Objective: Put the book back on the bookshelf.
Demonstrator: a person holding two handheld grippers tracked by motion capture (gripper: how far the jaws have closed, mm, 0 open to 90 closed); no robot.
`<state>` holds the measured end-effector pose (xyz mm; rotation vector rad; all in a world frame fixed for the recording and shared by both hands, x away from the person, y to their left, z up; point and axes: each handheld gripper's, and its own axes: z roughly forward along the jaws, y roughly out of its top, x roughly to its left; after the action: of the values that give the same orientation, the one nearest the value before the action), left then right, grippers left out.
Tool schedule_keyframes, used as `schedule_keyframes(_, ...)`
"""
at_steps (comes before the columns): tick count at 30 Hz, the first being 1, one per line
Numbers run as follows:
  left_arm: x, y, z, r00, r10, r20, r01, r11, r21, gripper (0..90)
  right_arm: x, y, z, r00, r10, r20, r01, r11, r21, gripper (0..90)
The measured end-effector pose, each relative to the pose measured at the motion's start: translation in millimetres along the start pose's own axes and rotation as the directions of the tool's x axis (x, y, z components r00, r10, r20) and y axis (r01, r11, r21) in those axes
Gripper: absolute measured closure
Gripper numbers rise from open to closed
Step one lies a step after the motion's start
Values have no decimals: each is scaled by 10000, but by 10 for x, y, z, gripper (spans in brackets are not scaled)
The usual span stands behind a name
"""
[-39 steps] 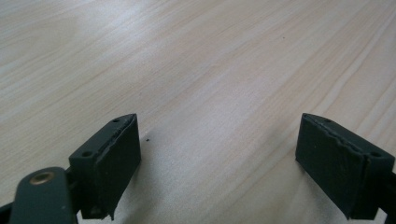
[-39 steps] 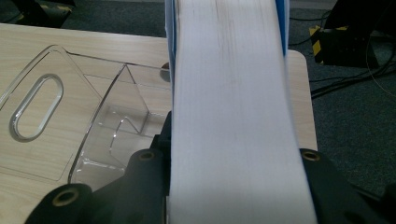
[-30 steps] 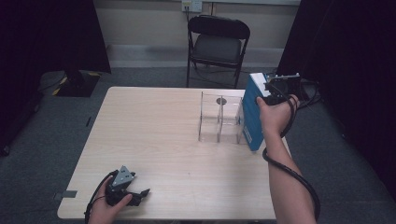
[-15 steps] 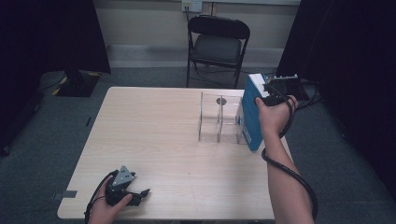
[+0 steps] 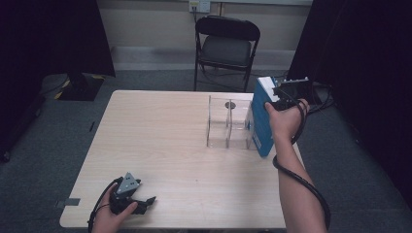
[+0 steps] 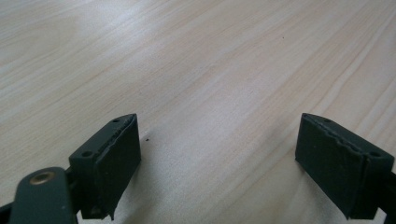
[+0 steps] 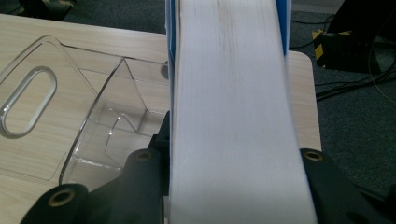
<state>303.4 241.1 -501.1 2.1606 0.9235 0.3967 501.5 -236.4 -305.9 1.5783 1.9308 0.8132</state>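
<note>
At the right of the high view, the right gripper (image 5: 283, 95) clamped the top of a blue book (image 5: 261, 119) that stood upright at the right edge of the table (image 5: 160, 136), just beside a clear plastic rack (image 5: 228, 121) near the frame's centre. The right gripper view looked down the book's (image 7: 231, 107) white page edges, which ran up the middle of the frame between its blue covers, the jaws pressed against it on either side at the bottom; the rack's (image 7: 88, 116) dividers and a slotted handle appeared at the left of that frame. At the lower left of the high view, the left gripper (image 5: 145, 203) rested low on the table near its front edge, well apart from the book and rack. The left gripper view showed its jaws spread wide, with nothing between them but pale wood grain. A black folding chair (image 5: 227, 46) stood beyond the table at the top centre of the high view.
</note>
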Motion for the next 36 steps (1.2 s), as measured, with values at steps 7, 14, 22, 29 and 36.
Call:
schedule_keyframes(7,-2,-1,-2,10000,2,-18,-2,10000,-21,139,-23,-7,-17,9997,-183,-152,186,9996,195,546)
schedule_keyframes(14,3,0,-3,10000,81,-28,-81,10000,-13,139,-69,-45,-60,9991,2,-417,8,9997,227,466)
schedule_keyframes(22,2,0,-3,10000,74,-37,-74,10000,-17,139,-130,-63,-112,9972,110,-739,-89,9996,281,393)
schedule_keyframes(29,2,1,-3,10000,69,-30,-69,10000,-14,139,-138,-109,-112,9954,57,-956,-26,9995,325,345)
schedule_keyframes(36,-1,-2,5,10000,-13,-10,13,10000,-60,137,-145,-152,-121,9951,138,-975,-92,9988,476,305)
